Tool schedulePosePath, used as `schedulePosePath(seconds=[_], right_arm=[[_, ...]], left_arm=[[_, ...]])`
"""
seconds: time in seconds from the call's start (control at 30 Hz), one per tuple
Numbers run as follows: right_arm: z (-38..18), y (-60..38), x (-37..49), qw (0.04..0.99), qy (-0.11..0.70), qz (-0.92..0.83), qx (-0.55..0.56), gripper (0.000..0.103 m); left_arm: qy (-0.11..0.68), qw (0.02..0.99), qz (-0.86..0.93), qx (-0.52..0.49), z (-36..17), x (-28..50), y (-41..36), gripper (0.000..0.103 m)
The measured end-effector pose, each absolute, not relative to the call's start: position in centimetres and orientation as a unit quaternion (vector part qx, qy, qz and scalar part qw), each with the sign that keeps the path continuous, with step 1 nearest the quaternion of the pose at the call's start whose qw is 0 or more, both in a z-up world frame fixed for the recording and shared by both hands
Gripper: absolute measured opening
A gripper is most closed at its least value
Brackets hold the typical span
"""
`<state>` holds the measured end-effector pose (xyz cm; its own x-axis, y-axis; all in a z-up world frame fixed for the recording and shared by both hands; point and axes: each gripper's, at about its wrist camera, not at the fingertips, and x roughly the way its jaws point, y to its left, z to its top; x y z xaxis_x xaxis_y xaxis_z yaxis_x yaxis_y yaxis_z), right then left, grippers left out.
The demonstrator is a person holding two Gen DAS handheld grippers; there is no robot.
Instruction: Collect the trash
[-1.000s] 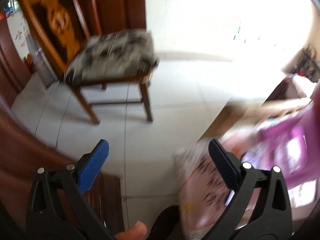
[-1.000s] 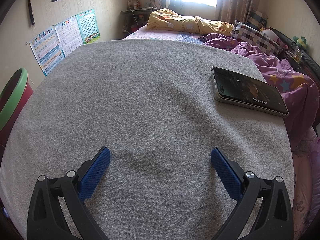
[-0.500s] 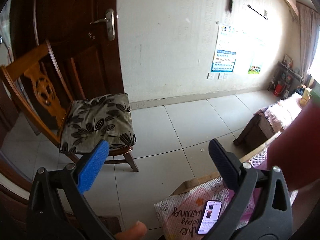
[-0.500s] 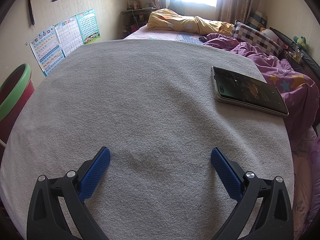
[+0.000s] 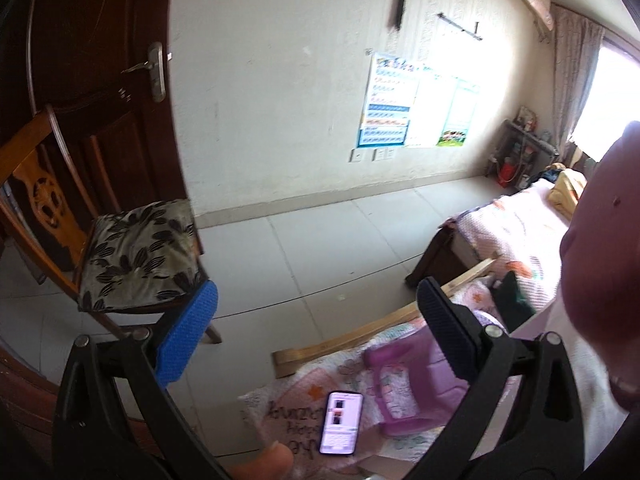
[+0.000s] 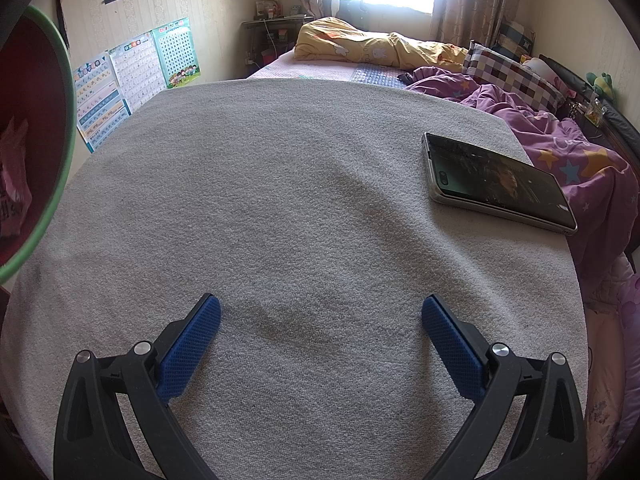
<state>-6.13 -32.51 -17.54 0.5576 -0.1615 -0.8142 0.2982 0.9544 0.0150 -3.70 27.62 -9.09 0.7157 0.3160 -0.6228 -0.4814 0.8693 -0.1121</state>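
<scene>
Trash bin, red with a green rim, cut off at the far left edge of the right wrist view, tilted so the inside shows; pink wrapper lying within. Well apart from the right gripper, up and to the left of its left finger, touching neither pad. Right gripper spread wide, blue pads far apart, nothing between them, poised low over a grey towel-like cloth that fills most of the frame. Dark smartphone lying flat on the cloth at the right, above and beyond the right finger, apart from it. Beyond the cloth, a bed with a purple star quilt at the upper right. Left gripper likewise wide, holding nothing, pointing out over a tiled floor. Wooden chair with a leaf-patterned cushion at the left, just behind the left finger in the picture. At the bottom centre, a lit phone resting on pink bedding, below and between the fingers. Blurred reddish mass crowding the right edge, too close to identify. Tip of a thumb at the bottom edge.
</scene>
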Motion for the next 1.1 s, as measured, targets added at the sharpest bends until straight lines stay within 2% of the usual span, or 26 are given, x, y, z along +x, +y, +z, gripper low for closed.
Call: schedulePosePath(seconds=[0.23,0.57,1.1], right_arm=[[-17.6,-32.5,-6.2,0.879,0.452,-0.131,0.076,0.097],[-17.4,-32.6,-6.1,0.879,0.452,-0.13,0.08,0.098],[-17.3,-32.7,-6.2,0.879,0.452,-0.131,0.077,0.097]], left_arm=[[0.272,0.936,0.191,-0.117,-6.0,-4.2,21.4,0.098],[0.265,0.942,0.175,-0.112,-4.9,-4.5,16.8,0.098],[0.288,0.943,0.106,-0.125,-7.0,0.4,17.1,0.098]])
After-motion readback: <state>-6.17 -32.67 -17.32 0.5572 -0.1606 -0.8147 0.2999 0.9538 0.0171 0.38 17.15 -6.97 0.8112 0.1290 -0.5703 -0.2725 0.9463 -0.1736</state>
